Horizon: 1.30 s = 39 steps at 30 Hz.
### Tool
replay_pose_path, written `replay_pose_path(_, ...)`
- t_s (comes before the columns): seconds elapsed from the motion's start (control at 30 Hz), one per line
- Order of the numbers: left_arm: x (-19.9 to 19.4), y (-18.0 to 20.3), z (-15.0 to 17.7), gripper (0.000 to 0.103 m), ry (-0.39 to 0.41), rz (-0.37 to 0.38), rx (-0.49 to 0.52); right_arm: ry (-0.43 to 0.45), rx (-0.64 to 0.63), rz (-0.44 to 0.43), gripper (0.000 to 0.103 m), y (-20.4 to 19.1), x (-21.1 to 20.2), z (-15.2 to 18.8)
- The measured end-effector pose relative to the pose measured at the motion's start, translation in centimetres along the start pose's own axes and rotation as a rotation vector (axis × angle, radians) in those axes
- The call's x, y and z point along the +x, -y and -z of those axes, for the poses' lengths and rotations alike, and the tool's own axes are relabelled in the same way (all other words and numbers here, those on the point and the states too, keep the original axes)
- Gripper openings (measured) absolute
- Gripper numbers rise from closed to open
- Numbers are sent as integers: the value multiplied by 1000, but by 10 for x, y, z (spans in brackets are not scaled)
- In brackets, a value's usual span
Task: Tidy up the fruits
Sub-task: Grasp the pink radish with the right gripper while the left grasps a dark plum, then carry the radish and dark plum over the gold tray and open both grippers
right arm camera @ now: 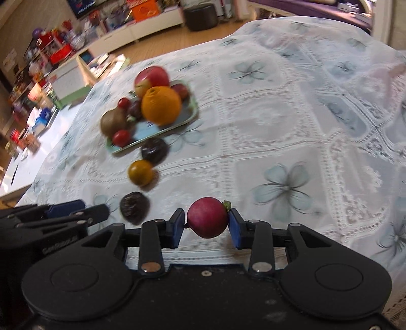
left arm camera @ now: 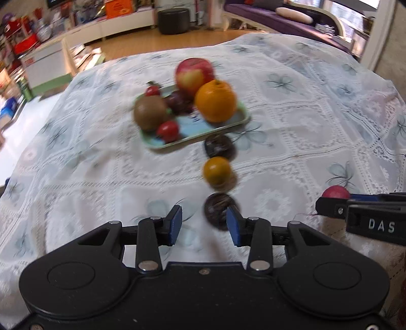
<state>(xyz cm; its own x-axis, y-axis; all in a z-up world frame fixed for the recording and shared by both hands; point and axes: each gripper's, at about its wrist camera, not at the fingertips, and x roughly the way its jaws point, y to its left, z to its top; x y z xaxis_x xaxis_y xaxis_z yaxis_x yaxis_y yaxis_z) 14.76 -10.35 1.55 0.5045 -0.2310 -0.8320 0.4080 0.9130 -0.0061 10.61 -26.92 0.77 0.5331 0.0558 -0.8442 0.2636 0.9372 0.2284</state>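
Observation:
A green tray (left arm camera: 236, 121) (right arm camera: 177, 124) on the white cloth holds a red apple (left arm camera: 194, 75), an orange (left arm camera: 215, 100), a kiwi (left arm camera: 149, 113), dark plums and small red fruits. In front of it three fruits lie in a row: a dark one (left arm camera: 219, 147), a small orange one (left arm camera: 217, 170) and a dark wrinkled one (left arm camera: 215, 210) (right arm camera: 134, 207). My left gripper (left arm camera: 204, 223) is open, the near dark fruit just ahead by its right finger. My right gripper (right arm camera: 205, 224) is shut on a red round fruit (right arm camera: 207, 217).
The table wears a white lace cloth with blue flowers (right arm camera: 286, 187). The right gripper's fingers (left arm camera: 355, 210) show at the right of the left wrist view. Behind the table are shelves (left arm camera: 50, 50), a dark stool (left arm camera: 173, 20) and a purple sofa (left arm camera: 279, 15).

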Motion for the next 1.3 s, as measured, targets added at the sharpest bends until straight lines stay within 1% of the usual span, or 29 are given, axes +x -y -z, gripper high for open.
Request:
replay_pose_path(0.07,8,12,-5,49,9,0,34,-4,28,-11,39,8,2,0)
replay_pose_path(0.17,22,23,-9,49,9,-16,54,-14,57,-33,39,14,5,0)
replay_pose_path(0.4,39,24,-3,49,-5,-53,66,5,34,-32,39,12,0,6)
replay_pose_path(0.47,44,22,-2,49,-12,-51,59,-1,31,-36,39,11,1,6)
replay_pose_path(0.53,50,19,-1,53,-23,-52,48,-4,24,-33,39,9,2,7)
replay_pose_path(0.63,59,16,-1,54,-45,-44,27,-10,12,-27,39,8,4,9)
replay_pose_path(0.7,61,14,-1,54,-44,-33,22,-13,4,-27,39,7,5,10)
replay_pose_path(0.73,60,13,-1,48,-45,-16,22,-14,-1,-27,39,6,5,10)
replay_pose_path(0.77,59,11,-2,48,-47,-2,15,-15,-5,-28,39,5,5,11)
replay_pose_path(0.9,42,5,-4,48,-31,0,-31,5,-27,-37,39,2,-1,12)
replay_pose_path(1.03,6,-1,-2,48,-4,12,-49,33,-39,-68,39,-2,-16,13)
replay_pose_path(1.2,-44,-7,16,48,42,14,-42,46,-70,-119,39,-9,-43,26)
replay_pose_path(1.3,-61,-8,31,48,44,3,-39,44,-108,-124,39,-16,-58,36)
